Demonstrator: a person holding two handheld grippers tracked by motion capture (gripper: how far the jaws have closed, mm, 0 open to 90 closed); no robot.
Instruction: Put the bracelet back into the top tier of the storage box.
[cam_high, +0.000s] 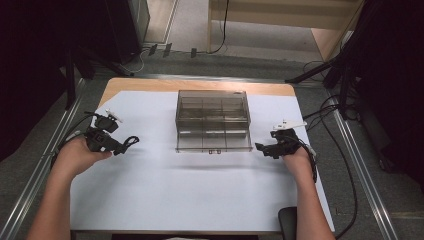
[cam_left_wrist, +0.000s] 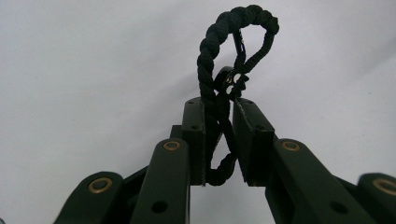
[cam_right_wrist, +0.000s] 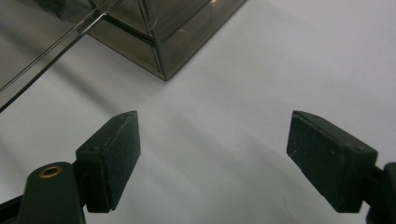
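Between the jaws of the left gripper, a black braided cord loop is clamped above the white-covered surface. The right gripper hangs with jaws spread wide, nothing between them, near a corner of the smoky clear compartment box, whose compartments look empty. Grey floor and cables surround the surface.

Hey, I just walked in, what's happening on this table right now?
A person sits at a table covered in white paper, with a hand-held gripper in each hand. The left hand-held gripper is shut on a black braided cord loop, held just above the paper at the table's left side. The right hand-held gripper is open and empty, pointing toward the near right corner of a smoky clear plastic compartment box in the middle of the table.
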